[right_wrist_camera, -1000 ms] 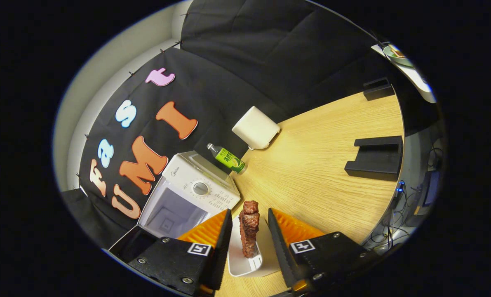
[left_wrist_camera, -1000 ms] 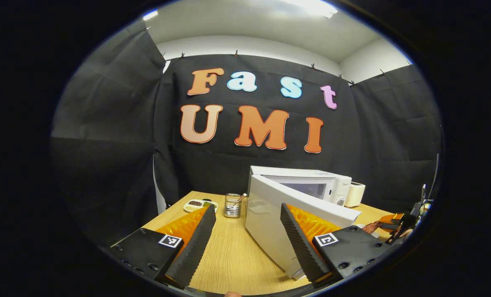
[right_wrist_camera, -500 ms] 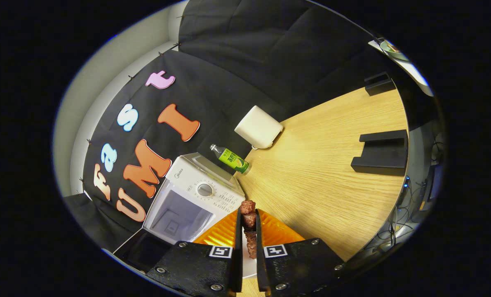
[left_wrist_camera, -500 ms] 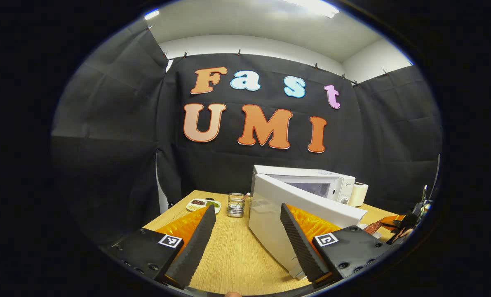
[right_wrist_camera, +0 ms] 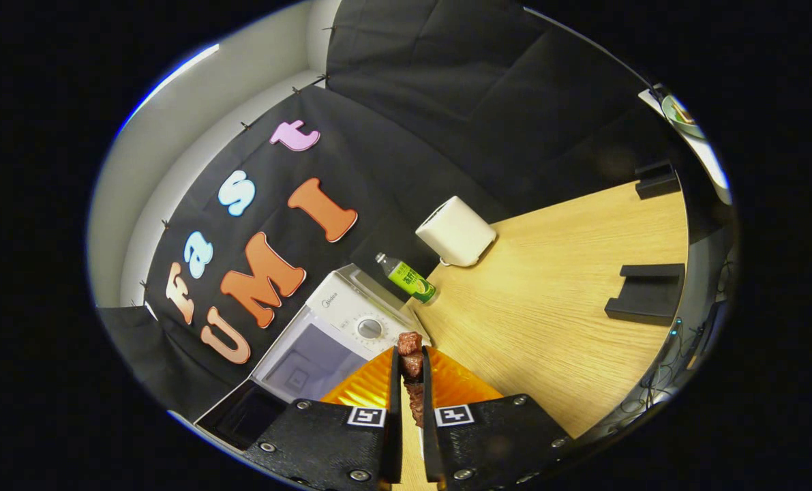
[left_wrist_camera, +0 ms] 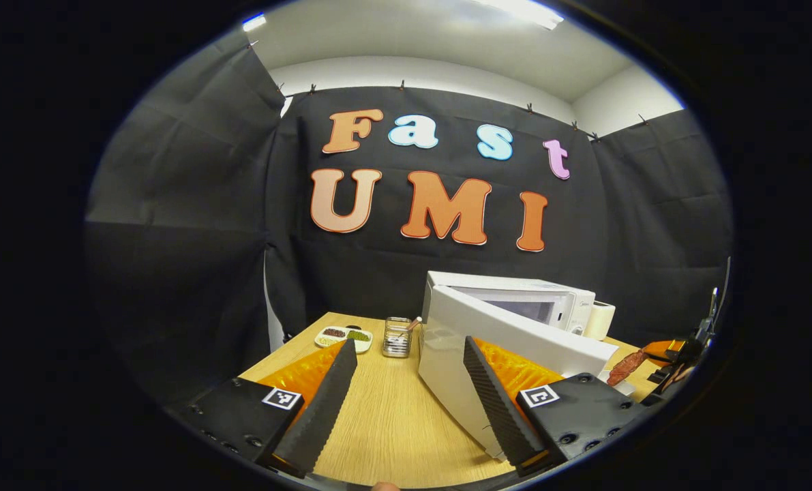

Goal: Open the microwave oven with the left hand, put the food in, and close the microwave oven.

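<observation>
The white microwave stands on the wooden table with its door swung wide toward me. My left gripper is open and holds nothing, just left of the door's edge. In the right gripper view the microwave lies below with its cavity open and the dark-windowed door off to the left. My right gripper is shut on a brown meat skewer, whose top pokes out above the fingertips. The left gripper view shows that skewer at far right, past the door.
A glass jar and a small dish stand at the table's far left. A green bottle and a cream appliance stand right of the microwave. Two black stands sit near the table's right edge.
My right gripper closed on the skewer and lifted it off its white tray, which has dropped out of sight. The left gripper stayed open and drifted slightly left.
</observation>
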Available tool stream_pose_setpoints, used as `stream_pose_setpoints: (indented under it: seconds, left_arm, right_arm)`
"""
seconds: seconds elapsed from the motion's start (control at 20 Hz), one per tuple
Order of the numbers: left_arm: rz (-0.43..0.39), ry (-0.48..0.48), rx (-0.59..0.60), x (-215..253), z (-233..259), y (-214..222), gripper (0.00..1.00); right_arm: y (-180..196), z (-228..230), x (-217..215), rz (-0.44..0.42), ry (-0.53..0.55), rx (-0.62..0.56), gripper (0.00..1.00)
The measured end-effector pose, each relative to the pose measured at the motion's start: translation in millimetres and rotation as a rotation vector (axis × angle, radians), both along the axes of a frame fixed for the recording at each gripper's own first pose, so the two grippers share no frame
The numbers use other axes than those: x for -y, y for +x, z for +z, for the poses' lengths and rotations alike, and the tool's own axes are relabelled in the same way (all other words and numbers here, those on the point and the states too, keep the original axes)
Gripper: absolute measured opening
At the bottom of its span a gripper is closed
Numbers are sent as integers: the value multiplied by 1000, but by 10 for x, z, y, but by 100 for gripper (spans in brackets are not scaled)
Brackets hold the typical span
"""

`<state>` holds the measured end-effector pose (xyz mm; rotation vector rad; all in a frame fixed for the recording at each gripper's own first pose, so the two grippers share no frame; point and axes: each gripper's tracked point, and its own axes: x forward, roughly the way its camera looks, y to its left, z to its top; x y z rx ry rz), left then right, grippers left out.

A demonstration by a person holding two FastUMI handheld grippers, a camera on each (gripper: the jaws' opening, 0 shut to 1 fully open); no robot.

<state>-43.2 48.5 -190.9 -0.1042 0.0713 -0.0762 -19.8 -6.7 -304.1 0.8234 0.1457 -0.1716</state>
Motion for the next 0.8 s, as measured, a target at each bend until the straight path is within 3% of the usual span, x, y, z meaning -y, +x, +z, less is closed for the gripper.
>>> stream_pose_setpoints:
  seconds: [0.05,0.15,0.25,0.3,0.35,0.45,0.5,0.55,0.7,0.75,0.8]
  left_arm:
    - [2,2,3,-16,14,-6,96]
    - [13,5,9,-61,32,-15,100]
    - [22,9,12,-92,51,-19,96]
    - [26,10,13,-111,57,-22,100]
    - [29,11,16,-130,59,-28,96]
    - [39,12,19,-178,74,-28,100]
    - [49,9,19,-216,71,-28,96]
    - [56,2,18,-242,69,-13,100]
    - [70,-4,2,-317,10,4,100]
    - [79,-2,-1,-361,1,10,96]
    - [85,0,0,-398,9,17,100]
  right_arm:
    - [10,87,-34,7,-11,8,12]
    - [42,262,-104,16,-29,25,12]
    - [71,450,-243,37,-36,51,12]
    - [93,522,-334,53,-35,61,12]
    - [121,590,-438,73,-31,69,12]
    - [191,708,-671,121,-29,85,12]
    - [214,738,-801,143,-34,87,12]
    - [251,768,-921,161,-41,91,12]
    - [371,805,-1274,217,-58,91,12]
    - [413,814,-1370,230,-54,94,12]
    - [469,812,-1461,241,-57,94,12]
